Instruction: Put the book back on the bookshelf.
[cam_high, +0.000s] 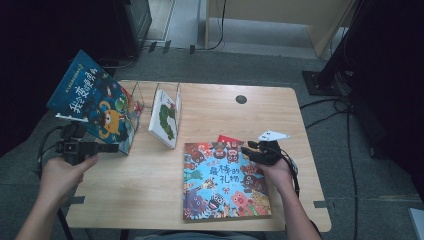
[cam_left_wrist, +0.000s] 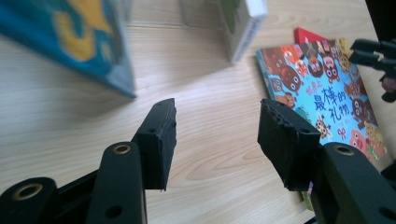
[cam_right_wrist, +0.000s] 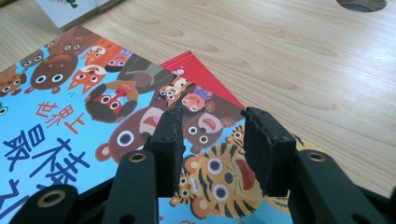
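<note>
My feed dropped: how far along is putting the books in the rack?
Two look done: the blue book leans in the rack and the white book stands beside it. The left gripper is open and empty. The right gripper is open over the animal book, which lies flat on a red book; both remain.

Count at this moment — books: four. One blue picture book (cam_high: 97, 102) stands tilted far left; one white book (cam_high: 165, 117) stands in the clear rack (cam_high: 177, 100); one animal-cover book (cam_high: 224, 182) lies flat near right, over one red book (cam_high: 229, 138). Grippers — two. Table (cam_high: 150, 185): one.
</note>
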